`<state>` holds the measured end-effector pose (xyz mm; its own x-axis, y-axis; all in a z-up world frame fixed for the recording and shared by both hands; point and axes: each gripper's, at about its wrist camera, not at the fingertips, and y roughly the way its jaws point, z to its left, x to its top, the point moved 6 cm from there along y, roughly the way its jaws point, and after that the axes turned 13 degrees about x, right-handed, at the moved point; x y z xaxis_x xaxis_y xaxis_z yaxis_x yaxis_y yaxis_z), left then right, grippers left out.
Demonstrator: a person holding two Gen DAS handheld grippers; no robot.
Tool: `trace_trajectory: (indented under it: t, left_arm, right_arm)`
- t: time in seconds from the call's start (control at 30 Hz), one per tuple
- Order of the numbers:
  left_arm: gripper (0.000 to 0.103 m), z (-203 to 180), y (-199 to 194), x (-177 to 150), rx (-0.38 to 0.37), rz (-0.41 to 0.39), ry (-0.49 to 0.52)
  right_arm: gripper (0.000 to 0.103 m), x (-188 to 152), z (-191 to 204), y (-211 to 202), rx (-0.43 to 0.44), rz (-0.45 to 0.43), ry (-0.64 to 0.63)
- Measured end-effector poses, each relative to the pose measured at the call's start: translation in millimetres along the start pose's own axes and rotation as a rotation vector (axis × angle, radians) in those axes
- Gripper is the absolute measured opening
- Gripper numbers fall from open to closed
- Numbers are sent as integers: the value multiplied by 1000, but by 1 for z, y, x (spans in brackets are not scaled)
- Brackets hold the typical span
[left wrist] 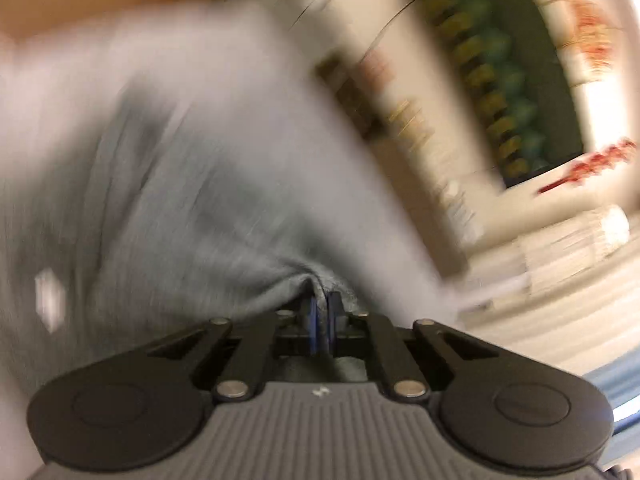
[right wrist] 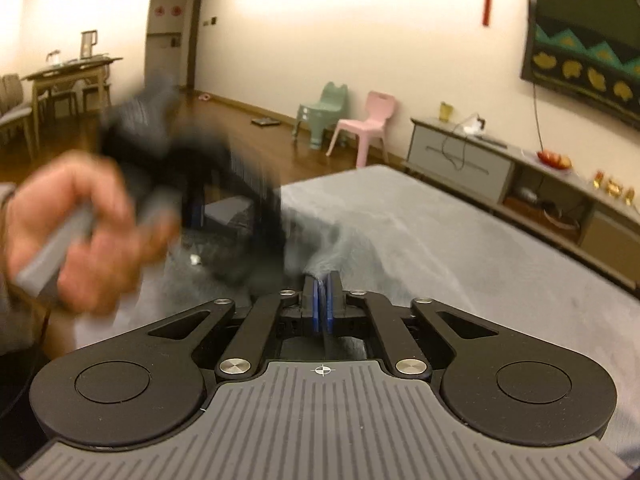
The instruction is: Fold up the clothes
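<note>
Both the right gripper (right wrist: pixel 322 292) and left gripper (left wrist: pixel 322 304) are clenched on the soft grey fabric garment (right wrist: pixel 420 220), lifting its edge to fold it.

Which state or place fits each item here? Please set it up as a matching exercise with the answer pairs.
Items:
1. left gripper
2. pink chair
3. kettle
4. green chair

Descriptions:
A. on the dining table
B. shut on the grey garment
C. by the wall, right of its neighbour
D. by the wall, left of its neighbour

Pairs: 1-B, 2-C, 3-A, 4-D
</note>
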<state>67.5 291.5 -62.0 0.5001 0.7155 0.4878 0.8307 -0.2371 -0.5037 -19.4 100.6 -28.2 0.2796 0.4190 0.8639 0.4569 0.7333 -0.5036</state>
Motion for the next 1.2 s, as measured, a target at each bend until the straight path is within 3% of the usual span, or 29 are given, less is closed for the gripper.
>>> trace_trajectory:
  t: [0.07,0.1,0.17,0.27,0.37,0.47,0.6,0.77,0.8,0.83,0.87,1.03,1.13,1.2]
  left_arm:
    - [4,2,-38,19,-60,-161,-2]
    - [4,9,-37,20,-50,-146,-10]
    - [4,26,-20,12,19,-43,-22]
    - [5,35,-12,4,71,1,-8]
    - [5,30,-19,7,40,-20,-18]
    - [5,20,-26,12,-28,-68,-42]
    - [5,10,-18,6,-35,-65,-57]
    - [5,2,-17,1,-21,-84,-34]
    - [5,4,-18,0,-18,-86,-31]
    - [5,5,-18,0,-16,-87,-26]
    - [5,4,-19,0,-10,-91,-21]
    - [5,4,-20,6,-10,-105,-34]
    - [5,-1,-20,6,-20,-110,-36]
    - [5,-4,-18,5,-24,-111,-32]
  right_arm:
    - [48,-24,14,-20,-9,27,33]
    - [50,-41,16,-34,-18,60,31]
    - [49,-79,18,-61,-58,144,29]
    - [45,-133,1,-101,-171,282,49]
    - [44,-156,-12,-146,-243,303,121]
    - [44,-155,-27,-176,-303,251,139]
    - [46,-159,-66,-150,-262,319,63]
    - [36,-164,-113,-118,-208,402,-26]
    - [31,-164,-117,-120,-185,404,-2]
    - [9,-163,-122,-122,-161,405,22]
    - [0,-162,-125,-125,-142,405,42]
    - [0,-154,-126,-151,-161,350,17]
    - [0,-141,-127,-162,-133,272,41]
    - [17,-138,-128,-154,-91,278,52]
